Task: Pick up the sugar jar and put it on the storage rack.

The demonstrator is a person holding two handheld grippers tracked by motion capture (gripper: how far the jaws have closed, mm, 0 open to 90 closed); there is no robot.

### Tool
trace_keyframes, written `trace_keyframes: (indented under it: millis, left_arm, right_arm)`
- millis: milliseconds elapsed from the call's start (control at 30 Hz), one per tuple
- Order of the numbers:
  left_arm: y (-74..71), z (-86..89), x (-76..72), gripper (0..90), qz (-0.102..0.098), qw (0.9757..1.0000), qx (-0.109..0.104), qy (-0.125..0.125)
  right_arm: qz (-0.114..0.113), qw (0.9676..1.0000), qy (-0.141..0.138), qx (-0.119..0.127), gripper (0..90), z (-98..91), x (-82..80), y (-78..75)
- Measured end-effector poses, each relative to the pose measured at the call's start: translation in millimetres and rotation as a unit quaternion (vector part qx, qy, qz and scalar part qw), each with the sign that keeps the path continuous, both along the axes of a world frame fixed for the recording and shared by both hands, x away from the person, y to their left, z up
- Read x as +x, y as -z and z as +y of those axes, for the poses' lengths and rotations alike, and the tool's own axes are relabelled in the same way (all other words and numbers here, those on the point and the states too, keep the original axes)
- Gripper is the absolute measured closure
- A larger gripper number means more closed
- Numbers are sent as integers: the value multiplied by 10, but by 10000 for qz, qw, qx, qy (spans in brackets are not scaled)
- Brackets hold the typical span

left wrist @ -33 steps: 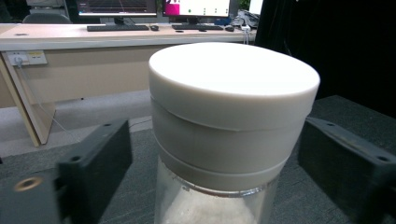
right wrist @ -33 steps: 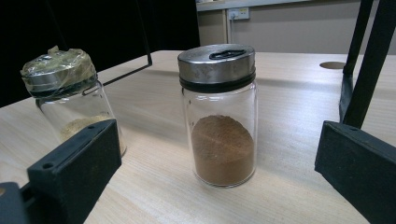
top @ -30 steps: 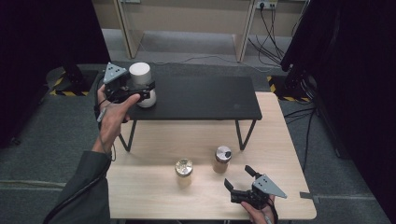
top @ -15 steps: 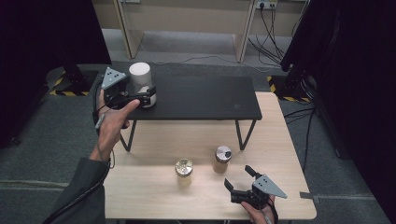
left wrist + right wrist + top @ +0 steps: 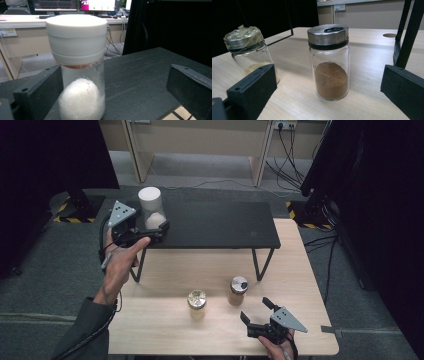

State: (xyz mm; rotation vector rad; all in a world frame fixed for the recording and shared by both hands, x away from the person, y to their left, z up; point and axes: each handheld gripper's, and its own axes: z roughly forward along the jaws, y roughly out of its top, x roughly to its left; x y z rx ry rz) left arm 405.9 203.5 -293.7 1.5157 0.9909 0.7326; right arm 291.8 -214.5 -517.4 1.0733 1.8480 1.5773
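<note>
A black raised shelf (image 5: 220, 225) carries a white-capped jar (image 5: 151, 211) at its left end, while the wooden tabletop (image 5: 165, 320) below bears two spice jars (image 5: 197, 302) (image 5: 238, 290) near its front edge.

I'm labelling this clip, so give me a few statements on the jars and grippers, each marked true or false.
1. The white-lidded jar stands on the black shelf. True.
2. The left gripper is clamped on that jar. False: its jaws are open, a gap on the right side.
3. The brown-powder jar lies on its side. False: it stands upright.
4. The right gripper is open, holding nothing. True.
5. Two jars stand on the wooden table. True.
</note>
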Motion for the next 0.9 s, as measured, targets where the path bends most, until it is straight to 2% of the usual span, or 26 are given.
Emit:
trace_keyframes:
  millis: [333, 667, 900]
  left_arm:
    - [157, -61, -179, 3, -78, 9997, -75, 214]
    - [259, -59, -275, 3, -113, 9995, -106, 291]
    - [405, -66, -352, 4, -164, 9993, -76, 334]
  right_arm:
    - [11, 10000, 6, 10, 7, -2, 2, 2]
    - [13, 10000, 6, 16, 6, -2, 1, 0]
    - [6, 10000, 3, 13, 7, -2, -1, -1]
